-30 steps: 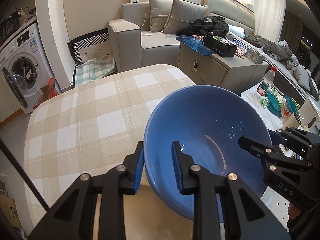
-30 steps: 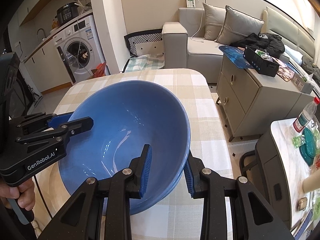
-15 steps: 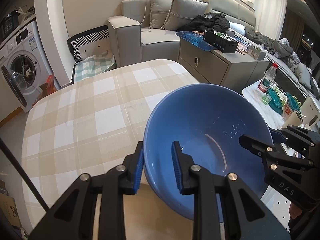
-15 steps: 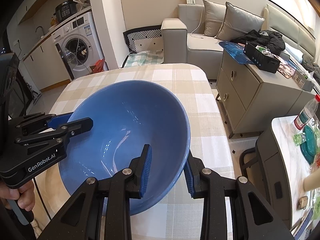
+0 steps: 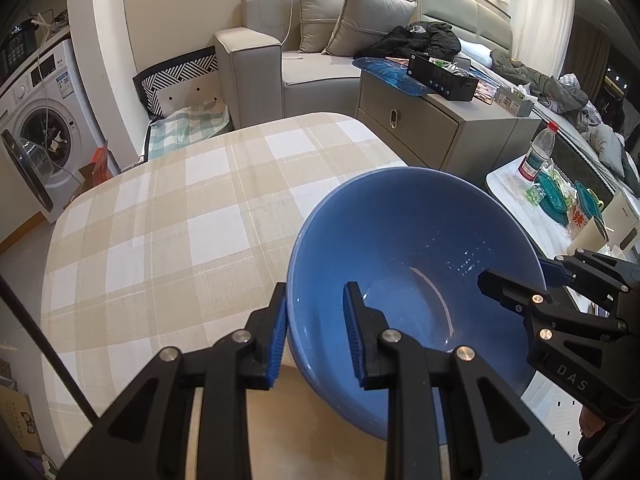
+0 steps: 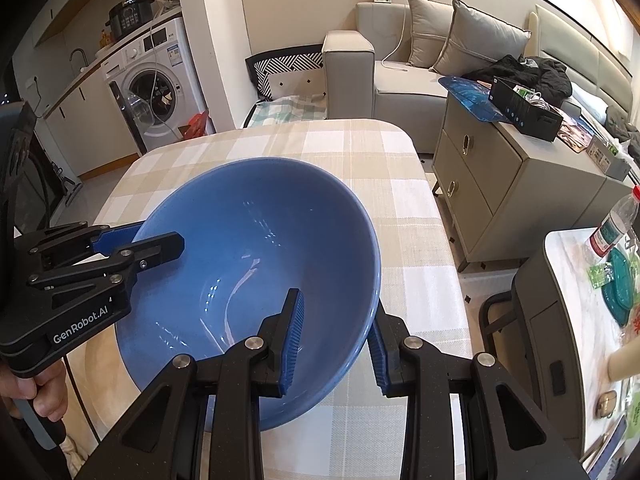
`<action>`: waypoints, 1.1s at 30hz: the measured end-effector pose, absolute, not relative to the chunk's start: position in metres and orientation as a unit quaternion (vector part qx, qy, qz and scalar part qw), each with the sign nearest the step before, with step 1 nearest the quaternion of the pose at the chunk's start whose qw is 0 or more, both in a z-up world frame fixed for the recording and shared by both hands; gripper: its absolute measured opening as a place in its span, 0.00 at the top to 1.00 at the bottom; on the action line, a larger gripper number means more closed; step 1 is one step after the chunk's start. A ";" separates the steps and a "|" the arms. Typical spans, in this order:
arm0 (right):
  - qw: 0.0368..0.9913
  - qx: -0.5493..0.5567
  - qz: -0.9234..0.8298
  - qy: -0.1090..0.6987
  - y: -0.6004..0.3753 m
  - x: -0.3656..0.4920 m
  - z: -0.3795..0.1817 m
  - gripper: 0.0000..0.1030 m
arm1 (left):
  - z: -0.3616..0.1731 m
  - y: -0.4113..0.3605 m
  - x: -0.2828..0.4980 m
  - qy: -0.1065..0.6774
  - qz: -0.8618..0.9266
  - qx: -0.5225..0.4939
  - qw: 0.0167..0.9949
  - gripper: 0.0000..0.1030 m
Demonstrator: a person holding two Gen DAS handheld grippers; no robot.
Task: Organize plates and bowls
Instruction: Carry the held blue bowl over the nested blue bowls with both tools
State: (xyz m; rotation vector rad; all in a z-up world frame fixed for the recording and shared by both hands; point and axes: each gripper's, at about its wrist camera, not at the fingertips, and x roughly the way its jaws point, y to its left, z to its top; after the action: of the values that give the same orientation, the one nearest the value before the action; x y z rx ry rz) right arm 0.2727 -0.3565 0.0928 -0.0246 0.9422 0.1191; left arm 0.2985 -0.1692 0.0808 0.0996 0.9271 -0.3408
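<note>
Blue bowl [image 5: 416,264] up over the checked table [image 5: 168,216], left gripper [image 5: 316,336] and right gripper [image 6: 334,340] both pinching its rim. Not yet placed; no plates visible.

Room, seen over a table [image 5: 168,216] in a beige-and-white checked cloth. Behind it: a grey sofa [image 5: 280,64] with two cushions [image 5: 360,20] against a cream wall [image 5: 180,8]. Right: a grey cabinet [image 6: 500,184] bearing a black box [image 6: 524,110]. Left: a white washer [image 6: 152,84], door open, beside a white pillar [image 6: 216,40]. Far right: a curtained window [image 5: 536,12], daylight entering. Pale floor [image 5: 16,240].
</note>
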 end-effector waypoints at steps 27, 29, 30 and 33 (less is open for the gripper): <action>0.881 -0.023 0.058 0.470 -0.352 0.284 0.073 0.70 | 0.063 -0.171 0.304 0.454 -0.153 0.065 0.875 0.76; 0.880 -0.025 0.057 0.470 -0.352 0.284 0.073 0.70 | 0.062 -0.171 0.304 0.455 -0.152 0.065 0.875 0.76; 0.881 -0.027 0.056 0.470 -0.351 0.284 0.072 0.70 | 0.062 -0.171 0.304 0.455 -0.153 0.066 0.875 0.76; 0.881 -0.037 0.052 0.469 -0.349 0.284 0.072 0.70 | 0.060 -0.170 0.306 0.459 -0.154 0.064 0.872 0.76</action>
State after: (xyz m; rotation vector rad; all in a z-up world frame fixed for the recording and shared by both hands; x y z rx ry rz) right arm 0.2840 -0.3487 0.0717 -0.0765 0.9780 0.1091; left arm 0.3055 -0.1695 0.0596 0.1335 0.9597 -0.3223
